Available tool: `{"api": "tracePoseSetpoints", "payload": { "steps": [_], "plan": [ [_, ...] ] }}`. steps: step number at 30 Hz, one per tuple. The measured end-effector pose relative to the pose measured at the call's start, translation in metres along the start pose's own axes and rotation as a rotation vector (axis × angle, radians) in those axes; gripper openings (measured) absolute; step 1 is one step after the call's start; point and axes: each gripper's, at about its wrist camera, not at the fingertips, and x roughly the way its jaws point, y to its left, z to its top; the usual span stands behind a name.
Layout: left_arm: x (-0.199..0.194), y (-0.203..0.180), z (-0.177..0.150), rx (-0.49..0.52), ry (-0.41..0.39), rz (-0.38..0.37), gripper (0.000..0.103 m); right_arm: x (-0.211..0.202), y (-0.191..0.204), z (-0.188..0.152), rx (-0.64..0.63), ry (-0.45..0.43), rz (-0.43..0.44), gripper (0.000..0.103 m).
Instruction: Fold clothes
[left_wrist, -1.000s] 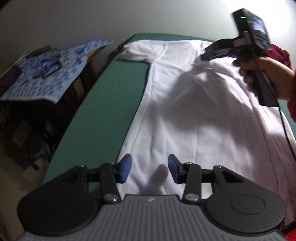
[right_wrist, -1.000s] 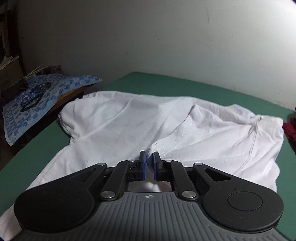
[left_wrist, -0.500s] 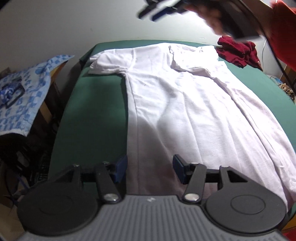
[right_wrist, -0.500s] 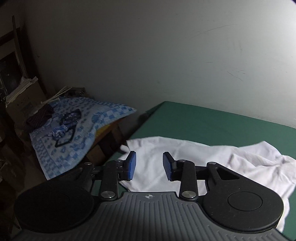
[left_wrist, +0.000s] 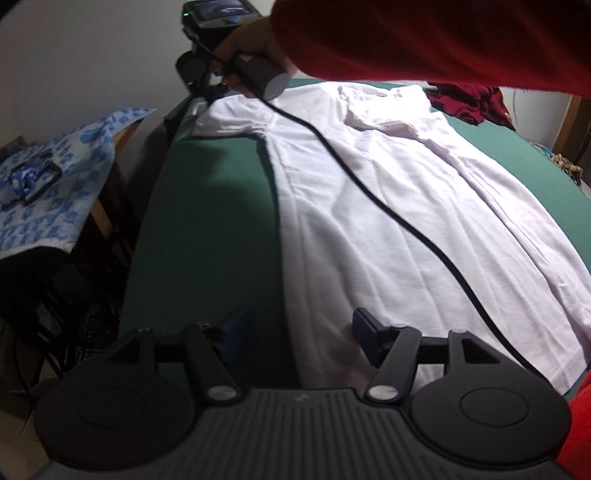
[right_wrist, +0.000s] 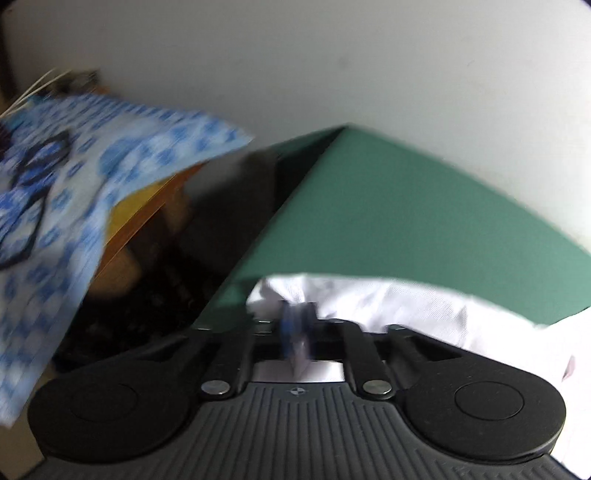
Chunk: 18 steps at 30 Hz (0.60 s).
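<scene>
Left wrist view: the white shirt (left_wrist: 388, 206) lies spread on the green worktop (left_wrist: 207, 229). The left gripper (left_wrist: 299, 338), fingers released and just widening, straddles the near hem edge; lower it onto that edge before clenching.

Right wrist view: the right gripper (right_wrist: 297, 332), fingers just clenched on the sleeve (right_wrist: 280, 295) at the far corner, should lift together with the left, keeping the fold edge straight.
</scene>
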Motion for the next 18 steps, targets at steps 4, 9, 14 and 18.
{"api": "tracePoseSetpoints", "payload": {
  "steps": [4,9,14,18],
  "plan": [
    [0.005,0.007,0.007,-0.023,0.001,-0.014,0.062,-0.001,-0.001,0.011,-0.065,-0.14,0.028,0.002],
    [0.013,-0.007,0.01,0.06,0.009,-0.008,0.068,0.019,0.007,0.002,-0.171,-0.222,-0.015,0.002],
    [0.016,-0.006,0.012,0.079,0.017,-0.011,0.075,0.012,-0.027,-0.004,0.04,-0.278,0.056,0.015],
    [0.017,-0.006,0.013,0.085,0.018,-0.018,0.078,-0.02,-0.08,-0.006,0.299,-0.295,0.278,0.056]
  ]
}}
